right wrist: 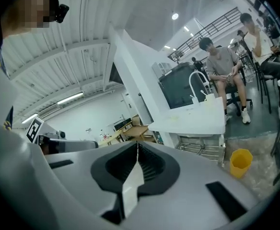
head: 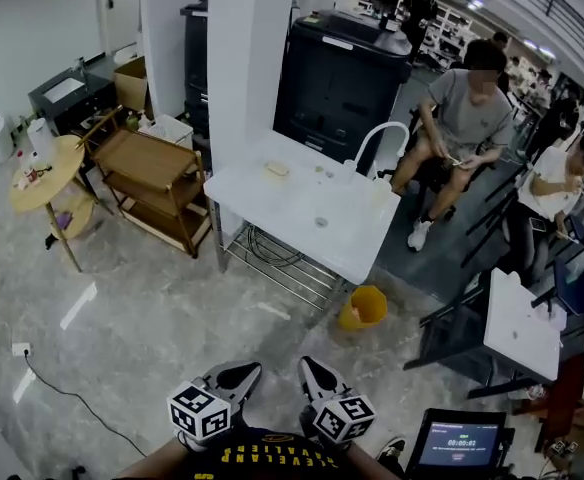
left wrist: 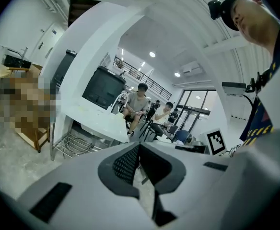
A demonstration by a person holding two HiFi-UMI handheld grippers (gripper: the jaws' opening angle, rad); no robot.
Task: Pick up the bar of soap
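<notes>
Pale bar of soap (head: 276, 169) lies flat on the white table (head: 272, 208), well away from both grippers.

Yellow bucket (head: 363, 308) stands on the floor just off the table's near right corner, and nothing shows inside it. The soap sits near the table's far left corner, left of the curved white faucet (head: 377, 143). It is too small to read well, but its long axis seems to follow the table's far edge. A wooden shelf unit (head: 157, 183) stands close to the table's left end, and a seated person (head: 462, 128) is at its far right end. Bare marble floor lies open on the table's near side. The left gripper (head: 244, 372) and right gripper (head: 312, 370) hang there side by side, each with its jaws pressed together on nothing.
</notes>
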